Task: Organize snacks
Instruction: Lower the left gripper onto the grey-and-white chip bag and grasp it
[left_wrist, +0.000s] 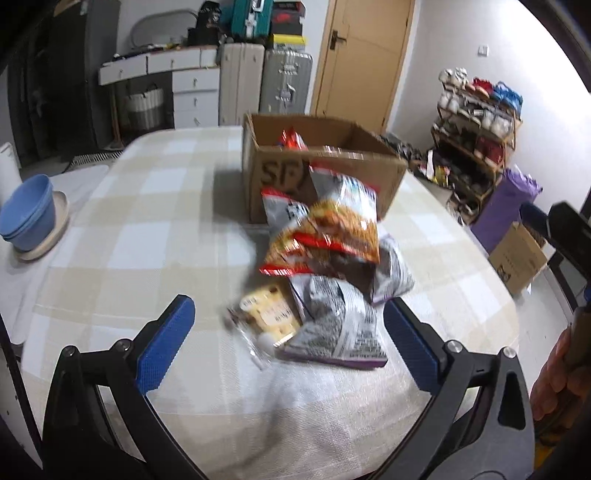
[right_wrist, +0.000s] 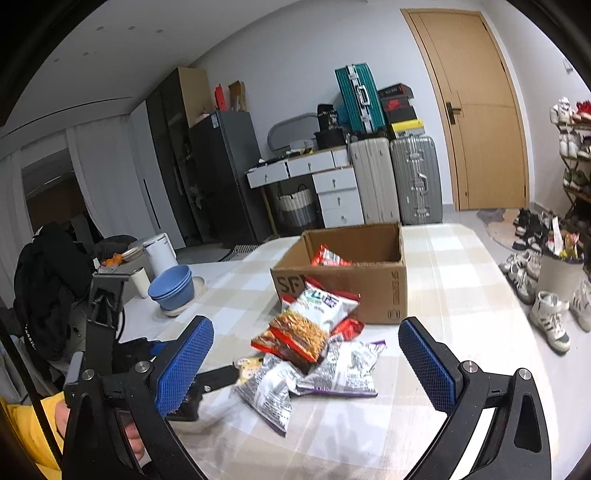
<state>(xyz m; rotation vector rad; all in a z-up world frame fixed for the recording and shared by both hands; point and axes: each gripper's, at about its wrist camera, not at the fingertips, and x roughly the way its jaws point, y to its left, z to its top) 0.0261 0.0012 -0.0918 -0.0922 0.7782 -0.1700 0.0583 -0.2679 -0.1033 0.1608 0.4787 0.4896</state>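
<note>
Step in hand: approach. My left gripper (left_wrist: 288, 332) and right gripper (right_wrist: 306, 362) are both spread wide, holding nothing. The snack packets (left_wrist: 325, 266) lie heaped before the cardboard box (left_wrist: 384, 177) (one packet already inside). Next: close on a packet.

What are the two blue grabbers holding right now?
Nothing. The left gripper and the right gripper are both open, with the snack bags lying loose on the table in front of them.
</note>
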